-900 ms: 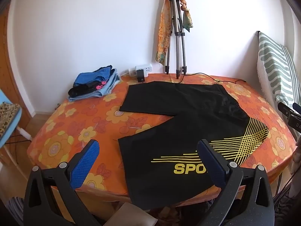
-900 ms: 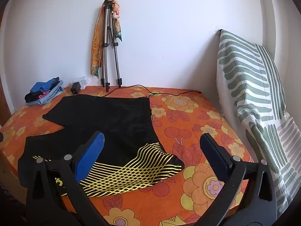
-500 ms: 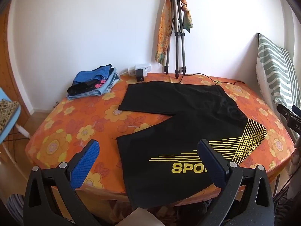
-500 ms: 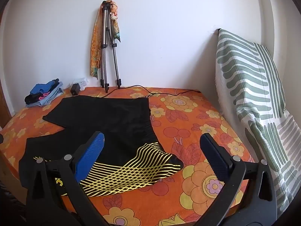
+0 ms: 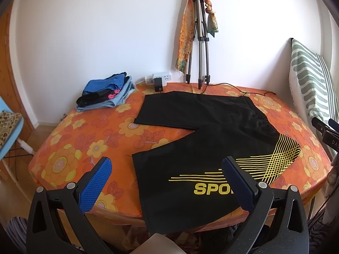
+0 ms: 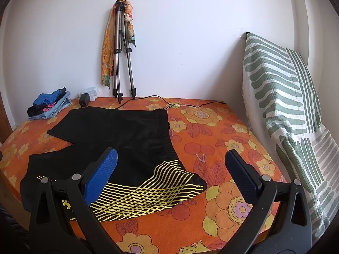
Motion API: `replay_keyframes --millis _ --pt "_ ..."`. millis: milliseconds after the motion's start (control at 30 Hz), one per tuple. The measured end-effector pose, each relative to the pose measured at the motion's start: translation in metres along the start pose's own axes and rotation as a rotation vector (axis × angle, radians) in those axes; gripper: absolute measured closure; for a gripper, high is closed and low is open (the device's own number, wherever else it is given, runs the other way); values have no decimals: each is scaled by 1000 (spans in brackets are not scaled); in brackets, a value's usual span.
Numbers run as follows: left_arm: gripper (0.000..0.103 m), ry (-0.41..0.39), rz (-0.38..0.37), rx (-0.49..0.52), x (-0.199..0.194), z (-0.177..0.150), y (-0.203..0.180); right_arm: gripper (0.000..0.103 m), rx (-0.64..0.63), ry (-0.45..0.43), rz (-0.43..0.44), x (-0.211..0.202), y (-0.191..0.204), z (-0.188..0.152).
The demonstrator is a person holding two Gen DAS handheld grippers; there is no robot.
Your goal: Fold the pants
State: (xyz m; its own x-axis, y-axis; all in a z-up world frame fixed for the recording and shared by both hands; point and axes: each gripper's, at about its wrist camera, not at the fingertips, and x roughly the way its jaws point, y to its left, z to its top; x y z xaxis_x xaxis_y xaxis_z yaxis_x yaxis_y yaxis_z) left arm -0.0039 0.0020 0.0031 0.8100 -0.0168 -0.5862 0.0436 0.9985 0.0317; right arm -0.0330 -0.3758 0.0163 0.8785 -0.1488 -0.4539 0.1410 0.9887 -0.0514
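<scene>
Black pants [image 5: 203, 135] with yellow stripes and yellow lettering lie spread flat on a table with an orange flowered cloth [image 5: 84, 139], legs apart in a V, one leg end hanging over the near edge. They also show in the right wrist view [image 6: 127, 139]. My left gripper [image 5: 167, 169] is open and empty, held above the near leg. My right gripper [image 6: 171, 165] is open and empty, held above the striped waist corner. Its tip shows at the right edge of the left wrist view [image 5: 324, 127].
A pile of folded clothes [image 5: 106, 93] lies at the back left. A power strip with a charger [image 5: 159, 80] and a cable [image 6: 180, 103] lie at the back. A tripod with a scarf [image 5: 199, 42] leans on the wall. A striped cushion [image 6: 286, 105] stands right.
Both grippers have drawn back and risen slightly, so the table sits a little lower and farther in view. The pants have not moved.
</scene>
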Motion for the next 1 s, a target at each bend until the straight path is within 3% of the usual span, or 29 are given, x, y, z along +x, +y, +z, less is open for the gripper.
replay_keyframes --millis 1000 --pt "0 2 -3 8 1 -2 -1 0 -1 3 2 1 1 -1"
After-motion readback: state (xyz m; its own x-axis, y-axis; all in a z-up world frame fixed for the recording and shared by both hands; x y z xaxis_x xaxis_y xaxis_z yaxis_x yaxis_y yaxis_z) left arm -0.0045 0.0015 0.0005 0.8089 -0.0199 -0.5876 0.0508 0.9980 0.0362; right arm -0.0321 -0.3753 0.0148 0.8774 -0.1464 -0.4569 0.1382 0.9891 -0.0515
